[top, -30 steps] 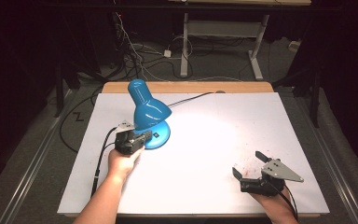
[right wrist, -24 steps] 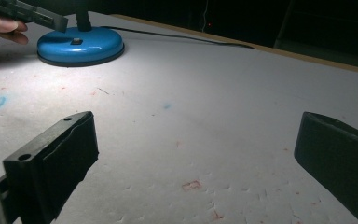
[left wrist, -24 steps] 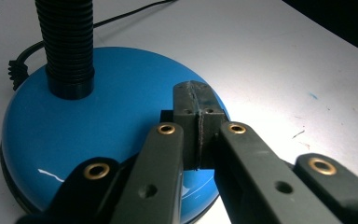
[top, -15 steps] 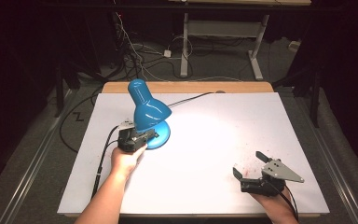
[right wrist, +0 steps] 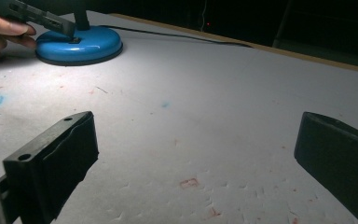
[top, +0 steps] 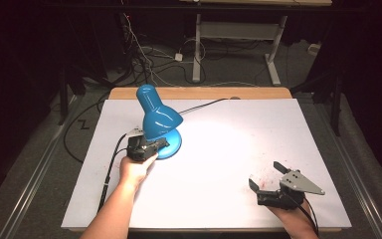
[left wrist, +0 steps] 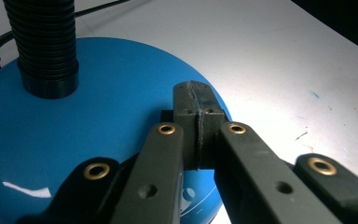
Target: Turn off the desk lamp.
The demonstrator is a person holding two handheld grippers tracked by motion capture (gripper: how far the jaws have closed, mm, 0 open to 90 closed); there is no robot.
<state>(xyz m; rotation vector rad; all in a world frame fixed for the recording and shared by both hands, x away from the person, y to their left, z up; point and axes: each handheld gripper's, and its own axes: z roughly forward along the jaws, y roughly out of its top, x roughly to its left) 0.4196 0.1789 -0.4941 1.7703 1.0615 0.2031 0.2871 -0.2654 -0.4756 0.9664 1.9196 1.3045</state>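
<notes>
While one lamp (top: 156, 124) shines, two hand-held grippers.

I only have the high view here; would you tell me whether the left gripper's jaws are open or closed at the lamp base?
Observer: Closed. In the left gripper view the left gripper has its tips pressed together, poised over the blue lamp base.
Operator: Thank you. Is there a switch under those tips?
Observer: The right gripper view shows a small dark patch on the base right at the tips; I cannot tell if it is a switch.
Operator: And what sort of neck does the lamp have?
Observer: A black ribbed flexible neck rises from the base.
</notes>
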